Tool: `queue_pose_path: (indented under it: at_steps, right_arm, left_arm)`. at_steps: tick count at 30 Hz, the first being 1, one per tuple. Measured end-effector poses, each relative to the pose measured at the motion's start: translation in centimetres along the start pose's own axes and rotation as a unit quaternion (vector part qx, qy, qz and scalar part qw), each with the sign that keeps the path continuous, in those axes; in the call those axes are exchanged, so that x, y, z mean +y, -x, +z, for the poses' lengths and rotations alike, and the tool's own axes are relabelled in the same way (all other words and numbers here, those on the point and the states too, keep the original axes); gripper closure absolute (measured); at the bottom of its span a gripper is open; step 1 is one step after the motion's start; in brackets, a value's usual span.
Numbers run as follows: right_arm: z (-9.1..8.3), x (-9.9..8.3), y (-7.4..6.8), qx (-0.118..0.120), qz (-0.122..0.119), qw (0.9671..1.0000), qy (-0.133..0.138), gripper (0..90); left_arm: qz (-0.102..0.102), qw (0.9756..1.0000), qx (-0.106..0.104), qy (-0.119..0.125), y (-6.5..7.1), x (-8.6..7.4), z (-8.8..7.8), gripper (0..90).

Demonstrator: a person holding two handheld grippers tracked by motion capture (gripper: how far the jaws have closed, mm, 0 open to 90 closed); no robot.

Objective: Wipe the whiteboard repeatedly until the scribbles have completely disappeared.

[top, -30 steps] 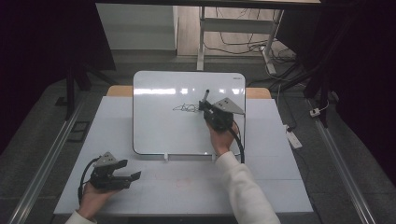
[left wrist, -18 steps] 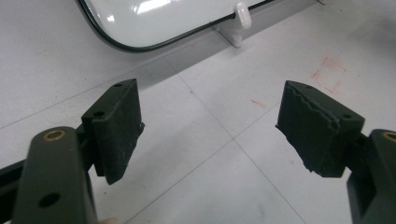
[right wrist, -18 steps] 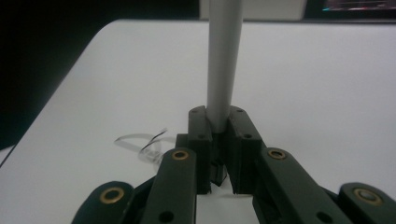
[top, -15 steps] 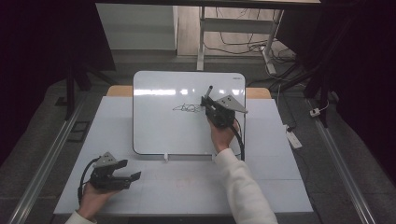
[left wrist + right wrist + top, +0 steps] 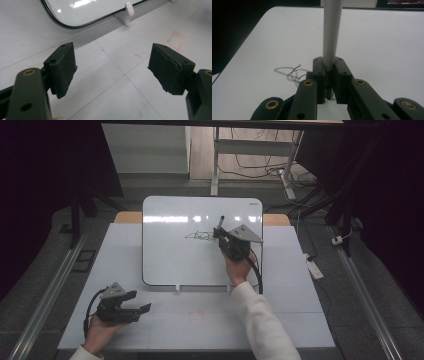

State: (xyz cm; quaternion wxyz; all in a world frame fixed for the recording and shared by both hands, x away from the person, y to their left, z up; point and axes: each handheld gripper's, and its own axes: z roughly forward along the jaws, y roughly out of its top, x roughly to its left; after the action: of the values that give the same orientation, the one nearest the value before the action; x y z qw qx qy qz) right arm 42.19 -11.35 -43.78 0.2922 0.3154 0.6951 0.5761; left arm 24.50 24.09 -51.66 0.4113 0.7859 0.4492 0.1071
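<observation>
Pale grey table (image 5: 200, 320) under dim light, dark floor and cables beyond, and a whiteboard (image 5: 170, 260) lying on it as the anchor for everything else.

Over the board's right half: right gripper (image 5: 223, 236) clamped hard on a marker (image 5: 332, 32), jaws pinching the pale barrel from both sides, shaft standing steeply, tip hidden beneath the jaws so contact with the board impossible to confirm. Just left of that grip, near mid-board: a small black scribble (image 5: 199, 236), a few looping strokes. So, by the look of it, drawing under way, with some lines down and the bulk of the board bare. No way of judging from here how much more ink is meant to go on.

Off the board's near left corner, well apart from the writing: left gripper (image 5: 131, 301) low over the table, jaws spread wide, nothing between the pads (image 5: 62, 70), plain tabletop showing through the gap. Idle, apparently, and no part in the marking.
</observation>
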Motion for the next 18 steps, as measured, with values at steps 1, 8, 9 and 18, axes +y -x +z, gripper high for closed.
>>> queue_pose_path:
  at_steps: [1, 8, 9, 18]
  right_arm:
    - [0.0, -0.1, -0.3, 0.002, -0.007, 1.0000, -0.003, 81.1]
    - [-1.0, 0.0, 1.3, -0.028, 0.016, 0.9995, 0.005, 81.1]
    - [-1.0, -0.2, 0.8, -0.022, 0.004, 0.9997, -0.001, 81.1]
    - [-0.9, -0.6, 0.1, -0.007, 0.006, 1.0000, -0.002, 81.2]
  left_arm:
    - [0.000, 1.0000, 0.000, 0.000, 0.0, 0.0, 0.0, 22.7]
    - [0.001, 1.0000, -0.001, 0.002, 0.0, 0.0, -0.1, 22.7]
    - [0.002, 1.0000, -0.001, 0.001, -0.1, 0.0, -0.1, 22.7]
    - [0.004, 1.0000, -0.001, 0.000, 0.0, 0.1, 0.0, 22.6]
